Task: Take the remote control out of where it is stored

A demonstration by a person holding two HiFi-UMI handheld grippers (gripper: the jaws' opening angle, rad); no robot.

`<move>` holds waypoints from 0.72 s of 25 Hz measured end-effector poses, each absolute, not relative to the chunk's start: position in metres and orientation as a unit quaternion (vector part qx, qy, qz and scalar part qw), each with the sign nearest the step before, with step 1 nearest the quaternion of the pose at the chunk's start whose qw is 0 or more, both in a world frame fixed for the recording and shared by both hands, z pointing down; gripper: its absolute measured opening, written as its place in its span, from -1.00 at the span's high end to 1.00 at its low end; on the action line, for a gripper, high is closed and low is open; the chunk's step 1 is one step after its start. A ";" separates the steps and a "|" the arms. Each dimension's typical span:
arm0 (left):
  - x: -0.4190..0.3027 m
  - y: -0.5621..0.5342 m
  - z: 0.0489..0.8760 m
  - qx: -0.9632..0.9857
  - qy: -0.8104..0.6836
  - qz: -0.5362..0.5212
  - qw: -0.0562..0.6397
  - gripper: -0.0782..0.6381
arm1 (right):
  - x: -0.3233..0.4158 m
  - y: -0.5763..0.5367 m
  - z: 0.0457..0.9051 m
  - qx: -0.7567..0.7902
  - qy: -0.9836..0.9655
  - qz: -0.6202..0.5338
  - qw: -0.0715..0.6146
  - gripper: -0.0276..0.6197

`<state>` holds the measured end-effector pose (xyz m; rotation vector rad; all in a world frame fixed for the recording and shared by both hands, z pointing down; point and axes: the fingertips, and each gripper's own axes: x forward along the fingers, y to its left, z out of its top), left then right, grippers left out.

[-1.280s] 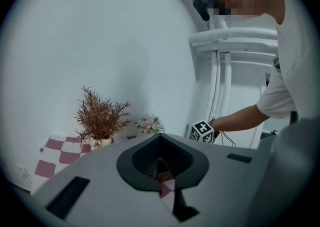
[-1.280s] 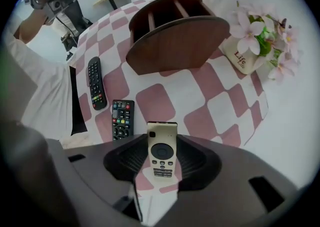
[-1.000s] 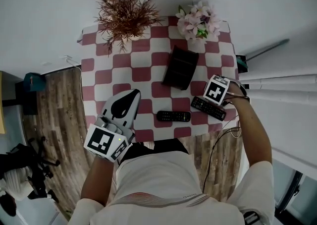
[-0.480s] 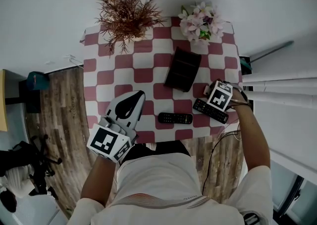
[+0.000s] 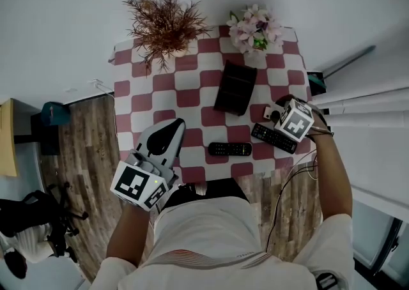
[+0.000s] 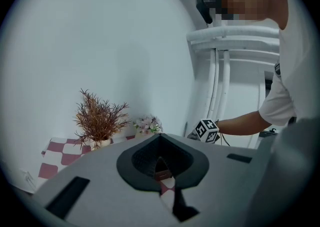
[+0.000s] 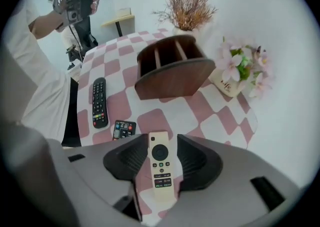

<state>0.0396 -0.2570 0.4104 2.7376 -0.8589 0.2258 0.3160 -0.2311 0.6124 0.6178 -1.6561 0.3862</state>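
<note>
The right tongs (image 7: 159, 147) are clamped on the slim cream plastic remote control (image 7: 160, 173). The pads press its two long edges around mid-length, and the button face is turned up. It looks lifted clear of the red-and-white chequered tablecloth (image 7: 115, 106). The brown wooden slotted holder (image 7: 172, 71) sits a little way beyond the tips.

I'd judge the remote light and rigid, with a smooth shell that could slide or swing if pinched near one end. A grip across the narrow width near the balance point, off the buttons, suits it.

The left tongs (image 6: 161, 163) are closed on nothing, well away to the side.
</note>
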 end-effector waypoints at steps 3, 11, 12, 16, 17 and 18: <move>0.038 -0.249 0.399 0.948 -0.286 0.069 0.122 0.76 | 0.304 -0.239 0.570 0.328 -0.742 0.144 0.567 0.34; 0.025 -0.220 0.363 0.960 -0.260 0.035 0.095 0.76 | 0.264 -0.237 0.431 0.537 -0.774 0.080 0.326 0.66; 0.023 -0.217 0.359 0.961 -0.257 0.032 0.092 0.76 | 0.259 -0.232 0.416 0.555 -0.776 0.081 0.289 0.72; 0.015 -0.202 0.348 0.967 -0.243 0.023 0.078 0.76 | 0.235 -0.205 0.368 0.602 -0.773 0.044 0.195 0.83; 0.012 -0.198 0.346 0.967 -0.241 0.021 0.076 0.76 | 0.229 -0.197 0.358 0.611 -0.770 0.031 0.178 0.85; 0.008 -0.193 0.344 0.968 -0.240 0.019 0.075 0.76 | 0.223 -0.189 0.349 0.621 -0.767 0.023 0.158 0.86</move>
